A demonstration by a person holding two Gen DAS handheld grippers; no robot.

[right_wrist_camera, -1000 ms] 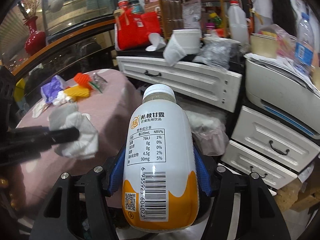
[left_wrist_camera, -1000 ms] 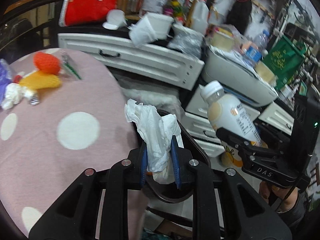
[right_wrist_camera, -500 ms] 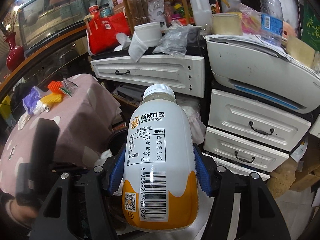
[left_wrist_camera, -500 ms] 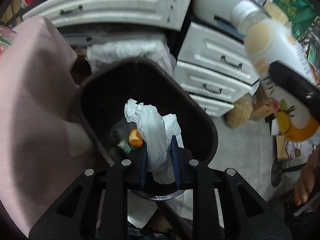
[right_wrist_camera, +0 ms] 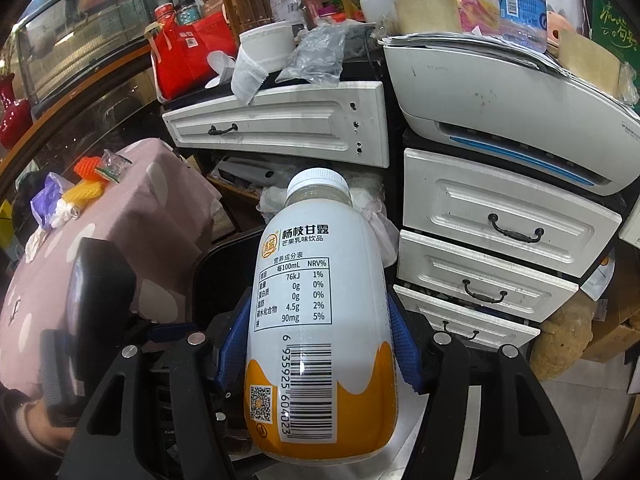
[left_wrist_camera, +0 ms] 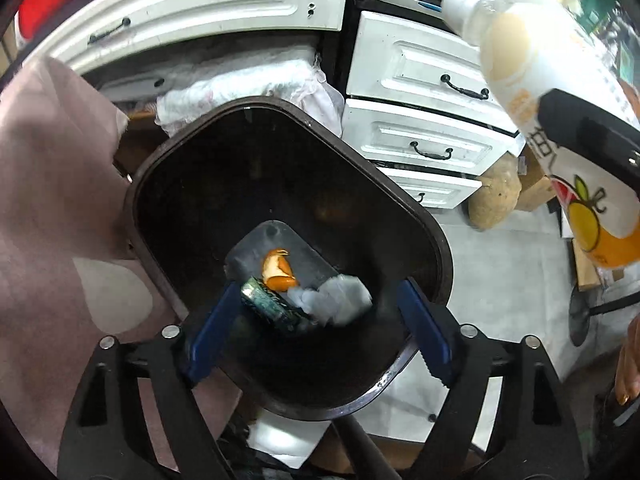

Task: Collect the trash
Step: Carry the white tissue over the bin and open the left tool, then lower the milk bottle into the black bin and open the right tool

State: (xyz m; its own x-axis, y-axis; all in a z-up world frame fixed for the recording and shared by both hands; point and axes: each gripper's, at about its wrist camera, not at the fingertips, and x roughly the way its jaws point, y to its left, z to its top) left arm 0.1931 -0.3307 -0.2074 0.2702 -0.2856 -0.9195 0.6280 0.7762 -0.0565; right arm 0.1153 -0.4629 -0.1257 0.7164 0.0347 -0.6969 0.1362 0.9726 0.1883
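Currently left gripper (left_wrist_camera: 316, 320) jaws opening over the dark bin (left_wrist_camera: 160, 160), crumpled tissue (left_wrist_camera: 332, 300) lying loose inside; right gripper (right_wrist_camera: 316, 350) clamps the drink bottle (right_wrist_camera: 320, 320).

A glossy dark plastic bin (left_wrist_camera: 160, 168) is seen, with crumpled white paper (left_wrist_camera: 340, 300) inside. The bottle (right_wrist_camera: 320, 320) is wrapped in a smooth, shiny plastic label. The counter (right_wrist_camera: 160, 208) is covered by matt pink cloth.
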